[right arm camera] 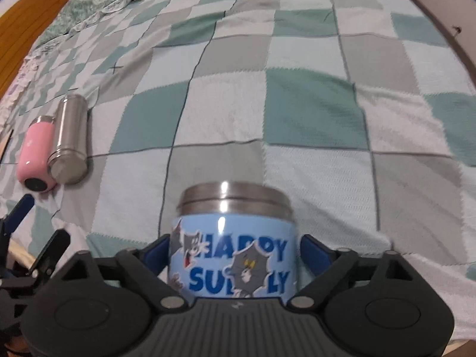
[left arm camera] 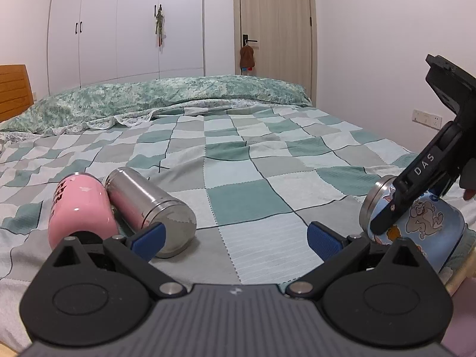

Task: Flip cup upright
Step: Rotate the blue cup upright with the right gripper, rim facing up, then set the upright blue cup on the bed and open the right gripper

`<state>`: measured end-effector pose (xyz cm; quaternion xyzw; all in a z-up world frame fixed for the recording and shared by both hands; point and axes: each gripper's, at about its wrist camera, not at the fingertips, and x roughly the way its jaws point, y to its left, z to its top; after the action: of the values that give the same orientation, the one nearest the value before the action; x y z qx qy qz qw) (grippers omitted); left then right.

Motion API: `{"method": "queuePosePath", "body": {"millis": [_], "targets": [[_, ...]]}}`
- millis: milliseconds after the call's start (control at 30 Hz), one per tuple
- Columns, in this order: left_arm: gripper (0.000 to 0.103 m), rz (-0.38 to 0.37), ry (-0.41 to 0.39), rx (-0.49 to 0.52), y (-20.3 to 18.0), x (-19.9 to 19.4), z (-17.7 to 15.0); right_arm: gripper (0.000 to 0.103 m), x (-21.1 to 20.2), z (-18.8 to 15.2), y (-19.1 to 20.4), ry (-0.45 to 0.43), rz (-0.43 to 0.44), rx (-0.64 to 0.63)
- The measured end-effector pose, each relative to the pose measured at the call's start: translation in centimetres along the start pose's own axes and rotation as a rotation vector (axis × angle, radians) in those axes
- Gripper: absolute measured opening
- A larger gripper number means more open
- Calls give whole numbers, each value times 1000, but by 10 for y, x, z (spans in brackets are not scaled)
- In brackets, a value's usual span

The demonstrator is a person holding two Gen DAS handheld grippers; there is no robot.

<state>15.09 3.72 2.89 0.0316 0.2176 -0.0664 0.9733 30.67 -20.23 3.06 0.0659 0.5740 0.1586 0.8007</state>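
Observation:
A blue cartoon-printed cup [right arm camera: 235, 250] with a steel rim lies tilted on the checked bedspread; it also shows at the right of the left wrist view [left arm camera: 416, 223]. My right gripper [right arm camera: 235, 253] is shut on its body, one blue pad on each side. In the left wrist view the right gripper [left arm camera: 416, 184] reaches down onto the cup. My left gripper [left arm camera: 235, 238] is open and empty, low over the bed. A pink cup [left arm camera: 80, 211] and a steel cup [left arm camera: 151, 208] lie on their sides, touching, just left of my left fingers.
The checked bedspread [left arm camera: 238, 163] covers the bed, with a green pillow roll [left arm camera: 166, 95] at the far end. A wooden headboard [left arm camera: 13, 89] is at far left. Wardrobe doors and a room door stand behind. The bed's right edge [right arm camera: 458, 44] is near the wall.

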Motion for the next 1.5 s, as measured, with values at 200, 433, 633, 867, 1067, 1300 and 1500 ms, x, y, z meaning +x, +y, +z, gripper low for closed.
{"method": "queuePosePath", "body": {"millis": [200, 433, 633, 867, 1067, 1300, 1500], "targets": [[103, -5, -8, 6, -6, -2, 2, 83, -15, -21, -4, -147, 44, -31], [103, -10, -31, 7, -16, -5, 9, 83, -52, -66, -1, -503, 36, -188], [103, -5, -49, -5, -25, -6, 13, 83, -62, -88, -5, -786, 1, -261], [103, 10, -56, -17, -37, -3, 12, 83, -34, -95, -8, -929, -92, -348], [103, 23, -47, -14, -44, -3, 10, 83, -14, -110, -11, -960, -109, -367], [103, 33, -86, -12, -50, -16, 11, 103, -30, -126, -12, -1008, -87, -344], [103, 21, -143, -16, -56, -43, 7, 103, -54, -160, -4, -1060, -85, -350]]}}
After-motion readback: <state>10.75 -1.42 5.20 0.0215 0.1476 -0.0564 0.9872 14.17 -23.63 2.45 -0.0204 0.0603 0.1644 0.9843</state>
